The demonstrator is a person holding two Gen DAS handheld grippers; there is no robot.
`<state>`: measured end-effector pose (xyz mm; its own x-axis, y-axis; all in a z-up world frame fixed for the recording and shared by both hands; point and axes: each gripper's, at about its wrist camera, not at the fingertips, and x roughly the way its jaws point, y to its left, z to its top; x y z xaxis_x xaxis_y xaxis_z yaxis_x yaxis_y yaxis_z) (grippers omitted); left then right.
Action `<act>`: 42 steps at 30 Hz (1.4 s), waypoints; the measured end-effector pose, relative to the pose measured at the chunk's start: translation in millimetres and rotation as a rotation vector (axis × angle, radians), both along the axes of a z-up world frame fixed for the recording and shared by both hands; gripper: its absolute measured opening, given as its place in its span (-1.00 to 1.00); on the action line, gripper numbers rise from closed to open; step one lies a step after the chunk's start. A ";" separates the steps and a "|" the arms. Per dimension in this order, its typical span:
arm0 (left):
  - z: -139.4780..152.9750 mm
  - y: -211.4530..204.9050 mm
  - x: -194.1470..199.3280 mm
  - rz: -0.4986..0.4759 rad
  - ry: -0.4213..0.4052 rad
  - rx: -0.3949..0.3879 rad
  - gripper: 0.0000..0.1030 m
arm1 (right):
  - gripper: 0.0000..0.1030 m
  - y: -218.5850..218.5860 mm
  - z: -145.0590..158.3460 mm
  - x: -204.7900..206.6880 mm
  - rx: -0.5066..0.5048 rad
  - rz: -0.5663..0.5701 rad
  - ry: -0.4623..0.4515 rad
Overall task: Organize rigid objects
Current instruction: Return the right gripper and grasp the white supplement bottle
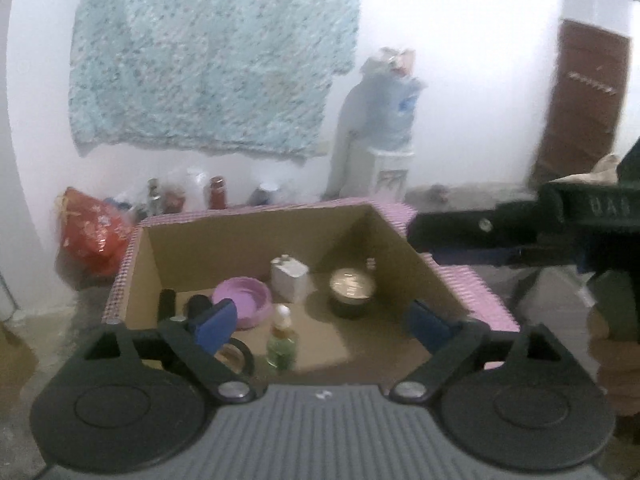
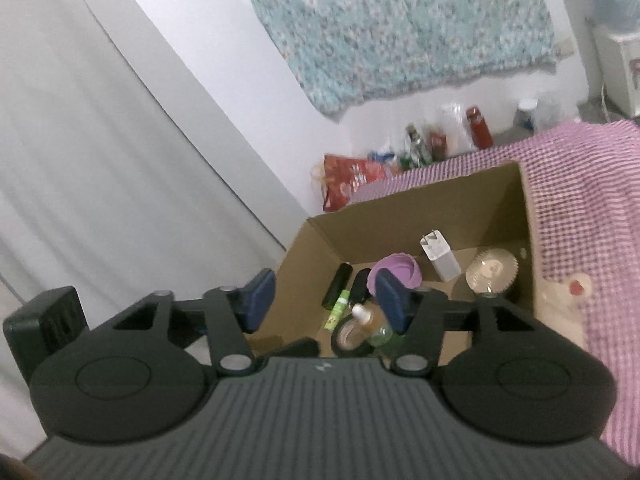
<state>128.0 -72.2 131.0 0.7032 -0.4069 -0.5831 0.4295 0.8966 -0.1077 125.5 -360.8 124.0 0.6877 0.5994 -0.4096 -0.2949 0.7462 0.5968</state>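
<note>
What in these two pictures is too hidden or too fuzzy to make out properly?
- Left wrist view: the round black-rimmed thing at the cardboard box's near edge is half covered by the left gripper's finger.
- Right wrist view: the right gripper covers part of the purple bowl and small bottle.
- Both views: the labels on the bottles by the wall are blurred and too small to read.

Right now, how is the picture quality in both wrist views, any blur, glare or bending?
Left wrist view: soft all over, the wall blown out white, shadow behind the round jar in the cardboard box. Right wrist view: slightly sharper, tilted, fisheye curving the curtain edge.
</note>
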 end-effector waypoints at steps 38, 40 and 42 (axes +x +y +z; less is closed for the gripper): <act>-115.0 90.8 -38.2 0.201 0.004 0.105 0.95 | 0.97 143.6 -62.7 -35.6 -0.233 0.095 0.061; -117.4 89.9 -32.9 0.202 0.005 0.104 0.86 | 0.97 154.8 -70.9 -25.9 -0.207 0.117 0.070; -119.5 90.0 -28.8 0.201 0.003 0.103 0.74 | 0.97 162.6 -76.1 -18.7 -0.170 0.149 0.075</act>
